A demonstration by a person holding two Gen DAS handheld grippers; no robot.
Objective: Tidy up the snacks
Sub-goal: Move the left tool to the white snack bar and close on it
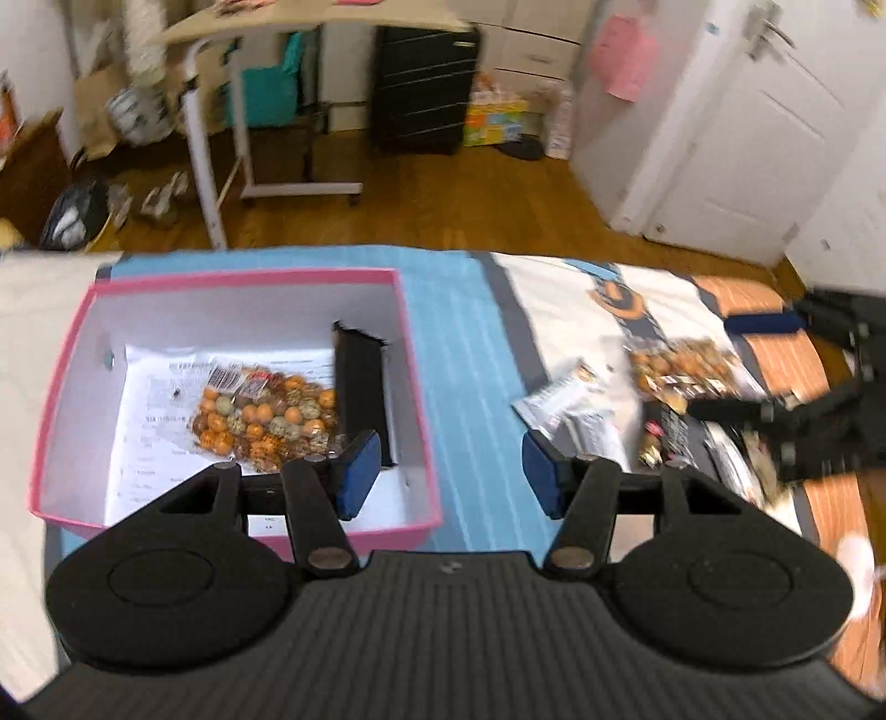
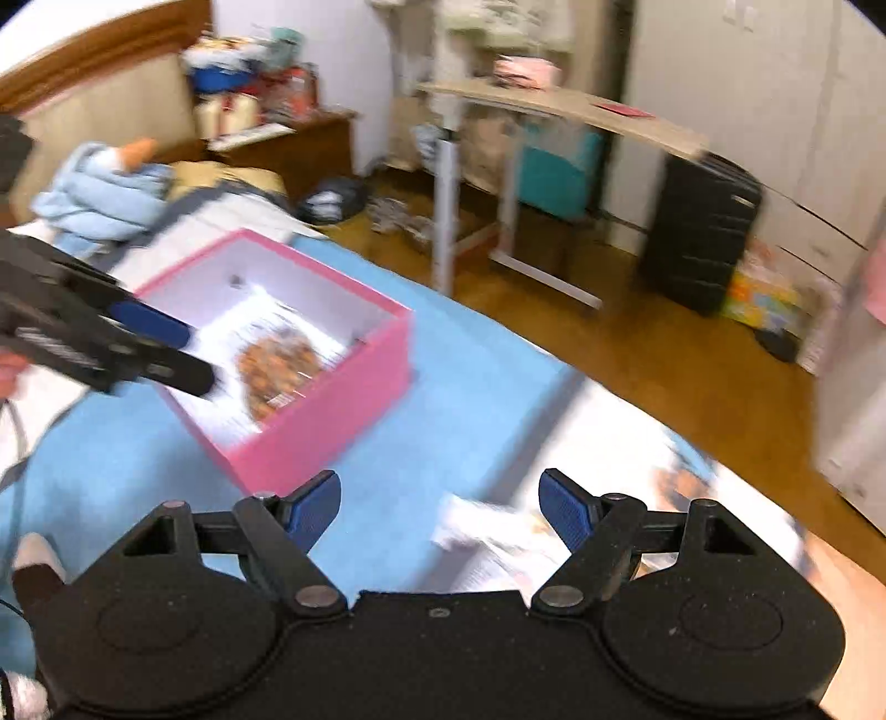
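Wood floor and a desk (image 1: pixel 310 22) fill the frame's top; below, my bed (image 1: pixel 459 354). Left tool (image 1: pixel 451 471) gapes wide, empty, beside the pink box (image 1: pixel 418 354) holding a nut bag (image 1: pixel 266 415). Right tool (image 2: pixel 440 507) also wide, over blurred packets (image 1: pixel 581 410).

Snack bag (image 1: pixel 266 412) in pink box (image 1: pixel 243 277)
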